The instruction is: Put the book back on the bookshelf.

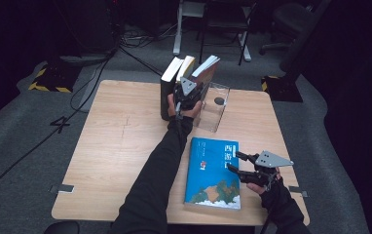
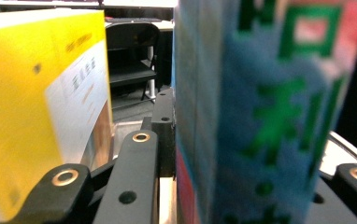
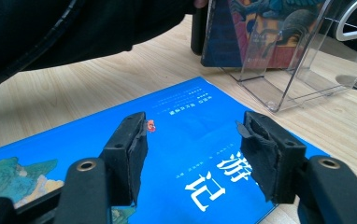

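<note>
Far side of the counter (image 1: 116, 146), and the left tongs (image 1: 188, 95) are up among the standing books, clamped on the tilted book (image 1: 207, 73) with the blue and green cover. In the left gripper view that book (image 2: 260, 116) stands squarely between the jaws, one jaw tight against its near face, the other at the lower right corner (the print on the cover is too blurred to read). To its left a yellow book (image 2: 32, 102) leans close by, with an open gap between the two.

From the high view, the held book leans rightward over the clear plastic stand (image 1: 213, 107), just to the right of the dark book (image 1: 169, 87) and the yellow one (image 1: 186, 66), which stand side by side. The stand sits right of the left tongs. In the right gripper view, the stand (image 3: 284, 70) has one book with a dark pictured cover (image 3: 242, 32) upright at its left end; the rest of its floor is bare.

Near side now: the blue book (image 1: 213, 173) lies flat on the counter, cover up, near the front edge. The right tongs (image 1: 240, 163) hover at its right edge, jaws about half open, gripping nothing. In the right gripper view the blue book (image 3: 186, 144) lies directly under and between the two pads.
</note>
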